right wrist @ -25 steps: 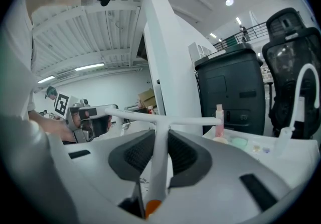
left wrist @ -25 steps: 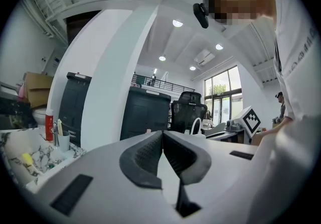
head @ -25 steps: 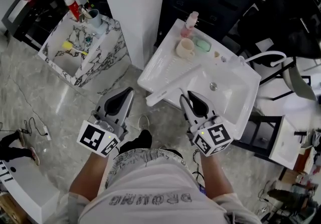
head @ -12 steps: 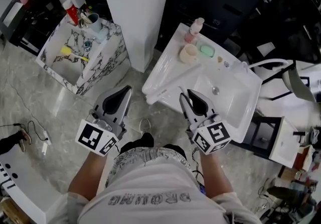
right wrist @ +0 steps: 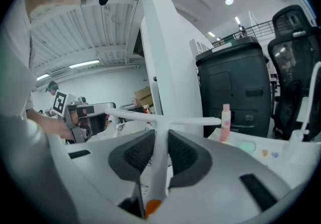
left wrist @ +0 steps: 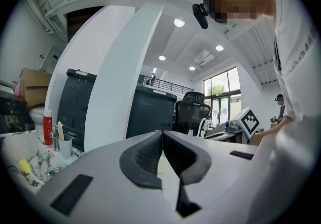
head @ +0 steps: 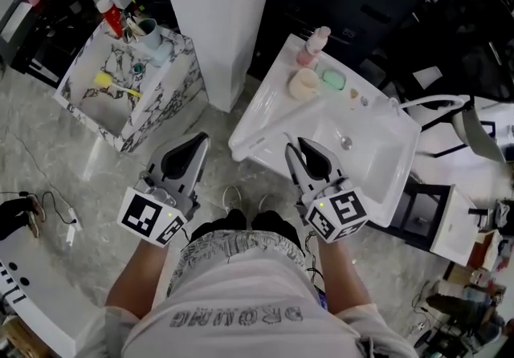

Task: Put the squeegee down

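Grey marble floor [head: 80, 164] lay beneath a white sink [head: 273, 99] at 1 o'clock; right gripper [head: 300, 148] pinched the squeegee [right wrist: 160, 152] handle, left gripper [head: 197, 144] jaws pressed together

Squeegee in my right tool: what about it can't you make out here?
- Right gripper view: part of the squeegee handle is covered inside the right tool.
- Head view: its white shape is lost against the white sink, partly under that tool.
- Rubber edge: too thin to judge in either view.
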Available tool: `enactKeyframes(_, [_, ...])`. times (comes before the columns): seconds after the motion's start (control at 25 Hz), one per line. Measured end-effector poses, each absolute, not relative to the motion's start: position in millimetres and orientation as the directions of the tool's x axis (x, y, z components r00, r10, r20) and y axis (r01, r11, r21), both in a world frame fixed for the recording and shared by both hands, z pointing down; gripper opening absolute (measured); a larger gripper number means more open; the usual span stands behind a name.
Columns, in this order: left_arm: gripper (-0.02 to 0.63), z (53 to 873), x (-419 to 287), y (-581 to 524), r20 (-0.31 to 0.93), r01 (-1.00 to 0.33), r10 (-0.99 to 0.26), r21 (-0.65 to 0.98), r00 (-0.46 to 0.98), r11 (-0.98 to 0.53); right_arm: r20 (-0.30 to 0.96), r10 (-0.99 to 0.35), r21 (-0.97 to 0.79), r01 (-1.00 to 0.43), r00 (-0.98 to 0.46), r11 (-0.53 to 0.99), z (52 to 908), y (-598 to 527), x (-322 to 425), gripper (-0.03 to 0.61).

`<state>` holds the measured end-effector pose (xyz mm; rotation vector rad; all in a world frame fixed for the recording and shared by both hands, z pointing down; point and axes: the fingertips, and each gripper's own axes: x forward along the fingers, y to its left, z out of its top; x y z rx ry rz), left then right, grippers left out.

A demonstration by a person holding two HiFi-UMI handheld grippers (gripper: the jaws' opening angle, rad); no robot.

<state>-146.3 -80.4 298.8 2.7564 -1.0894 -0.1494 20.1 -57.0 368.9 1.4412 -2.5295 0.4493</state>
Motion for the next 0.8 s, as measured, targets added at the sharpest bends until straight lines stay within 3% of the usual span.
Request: enactKeyframes(0.8, [0.021,320.7,-120.9,-116.6,0.026,-0.714,-0.728,0.222,0.685,-0.664,0.362,-0.736,-0.167,-0.817,-0.572,0.553,393.9,-102.1,31.3,0.092])
